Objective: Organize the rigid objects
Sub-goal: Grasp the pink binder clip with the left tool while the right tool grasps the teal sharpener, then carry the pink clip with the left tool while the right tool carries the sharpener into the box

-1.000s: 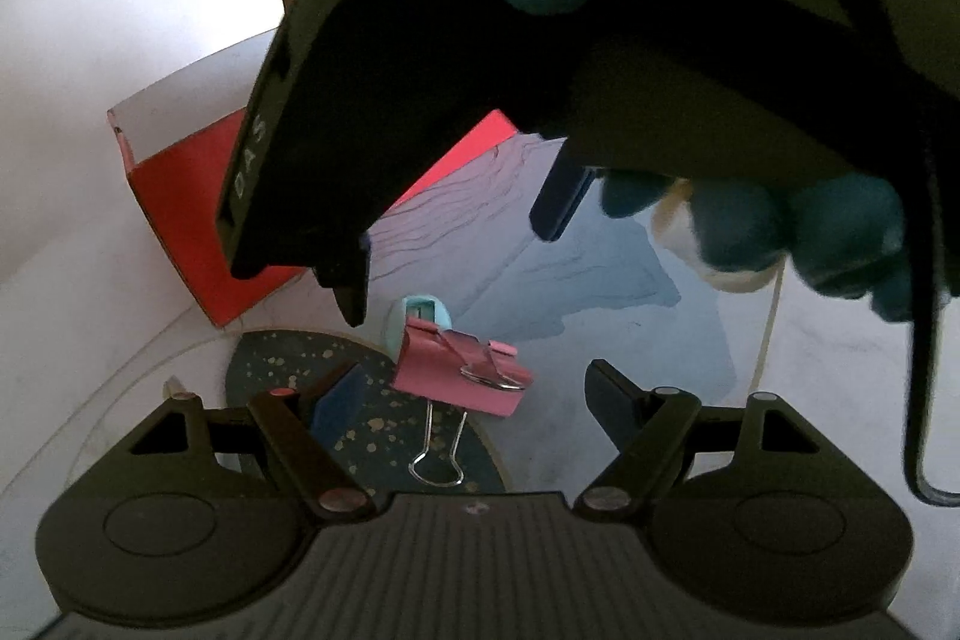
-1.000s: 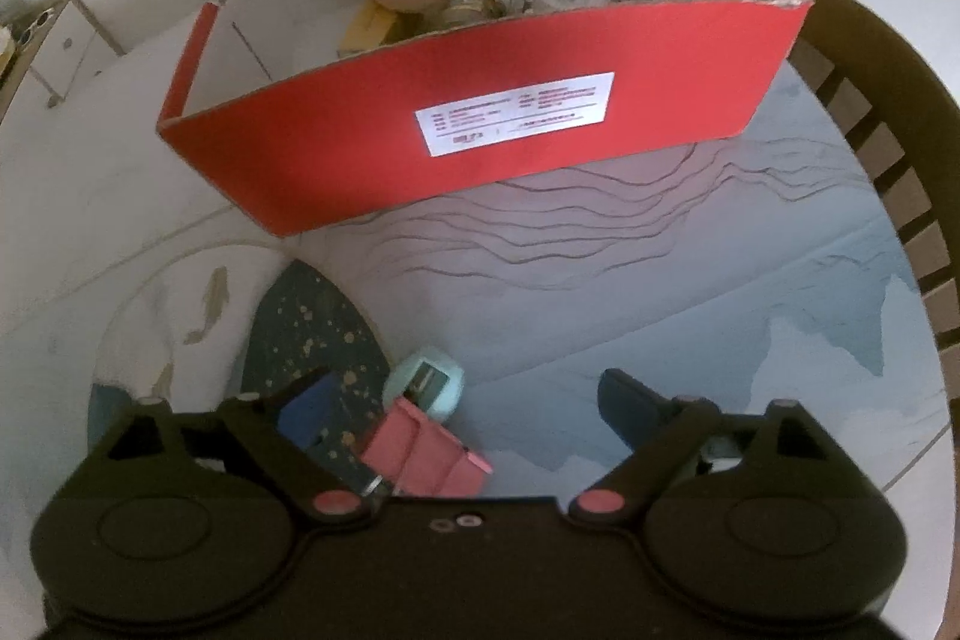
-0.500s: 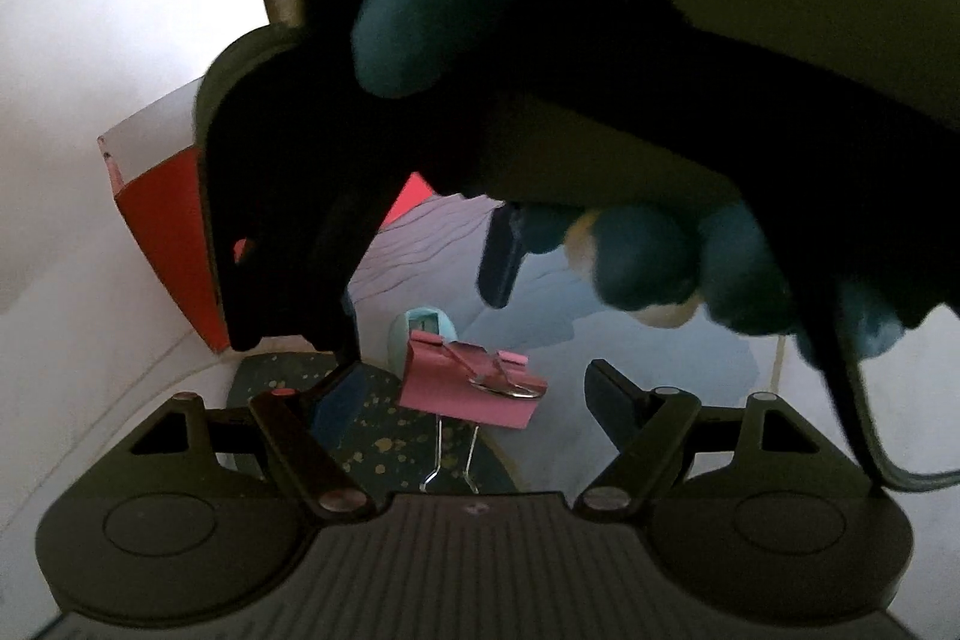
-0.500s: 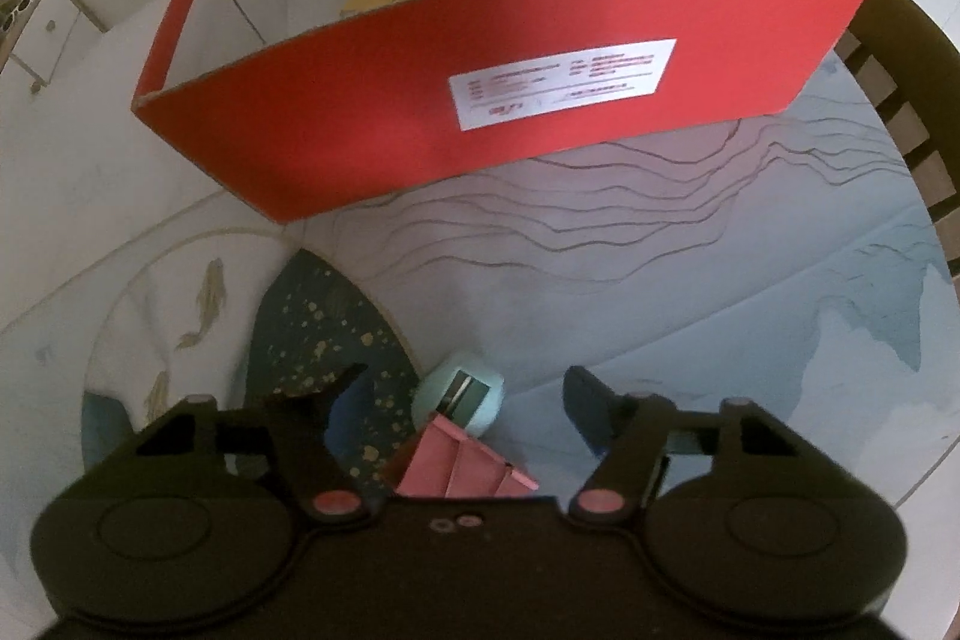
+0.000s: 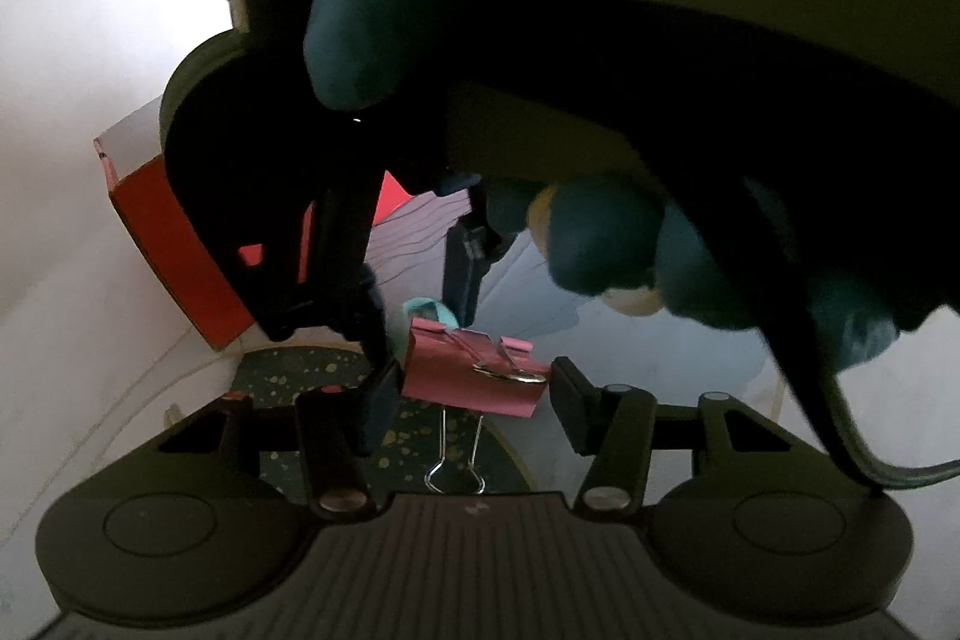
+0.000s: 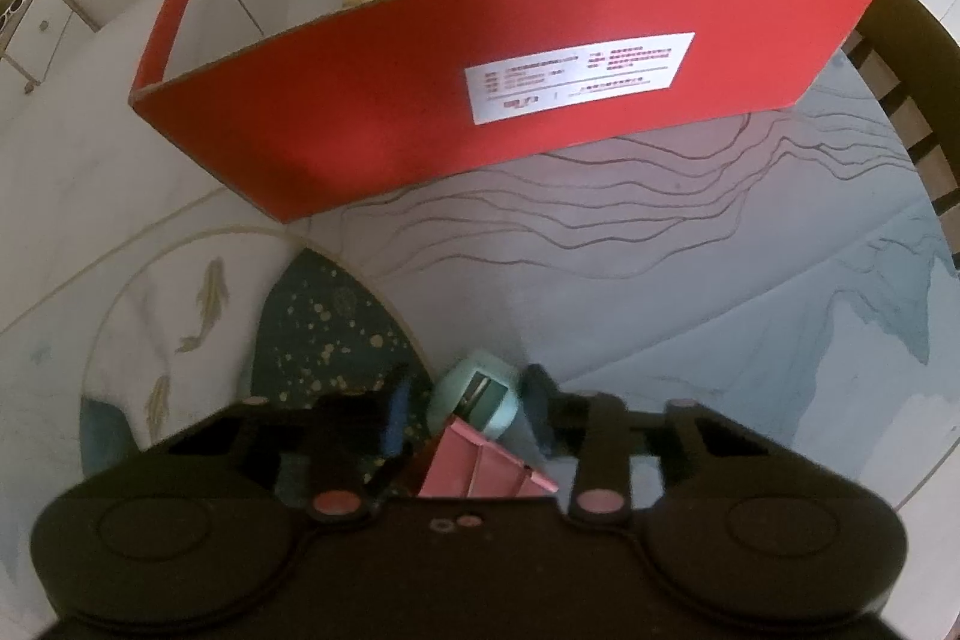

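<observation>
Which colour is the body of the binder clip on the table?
Pink, with silver wire handles; the binder clip shows best in the left wrist view.

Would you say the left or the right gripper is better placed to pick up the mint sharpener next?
Right, probably. The right gripper is closing, its fingers either side of the mint sharpener. The left gripper is closing around the pink binder clip instead.

A pink binder clip (image 5: 474, 370) is lying on the patterned tabletop, wire handles folded out. A mint-green pencil sharpener (image 6: 478, 397) is sitting just beside it, touching, blade slot facing up.
</observation>
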A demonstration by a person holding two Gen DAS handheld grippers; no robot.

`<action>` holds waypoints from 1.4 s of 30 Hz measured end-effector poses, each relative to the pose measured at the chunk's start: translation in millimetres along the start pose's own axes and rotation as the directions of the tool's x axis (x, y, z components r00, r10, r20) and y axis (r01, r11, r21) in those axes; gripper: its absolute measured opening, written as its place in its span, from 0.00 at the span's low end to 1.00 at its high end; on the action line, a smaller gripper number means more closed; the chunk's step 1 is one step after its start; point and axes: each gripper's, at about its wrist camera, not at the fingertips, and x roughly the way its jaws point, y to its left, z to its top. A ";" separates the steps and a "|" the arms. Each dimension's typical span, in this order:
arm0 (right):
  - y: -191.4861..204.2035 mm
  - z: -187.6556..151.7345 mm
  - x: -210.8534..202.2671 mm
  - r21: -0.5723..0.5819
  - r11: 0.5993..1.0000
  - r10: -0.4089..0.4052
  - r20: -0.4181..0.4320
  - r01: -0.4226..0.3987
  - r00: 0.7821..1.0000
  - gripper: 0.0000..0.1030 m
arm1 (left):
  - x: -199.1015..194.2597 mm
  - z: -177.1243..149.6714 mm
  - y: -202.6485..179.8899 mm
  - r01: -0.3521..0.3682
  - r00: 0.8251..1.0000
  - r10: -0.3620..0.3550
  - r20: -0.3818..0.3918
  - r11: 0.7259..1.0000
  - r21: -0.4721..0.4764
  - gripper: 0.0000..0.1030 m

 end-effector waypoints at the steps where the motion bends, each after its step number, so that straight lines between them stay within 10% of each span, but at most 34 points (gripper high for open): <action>1: 0.4 -0.3 -0.5 0.000 1.000 0.001 0.002 -0.001 1.000 0.31 | 0.0 0.1 -0.2 0.000 1.000 0.000 -0.002 1.000 -0.001 0.52; 42: -63.8 -25.7 -119.0 -0.051 0.999 0.027 0.204 -0.017 0.979 0.30 | -61.9 60.5 50.9 -0.043 0.997 0.056 0.048 0.971 -0.237 0.51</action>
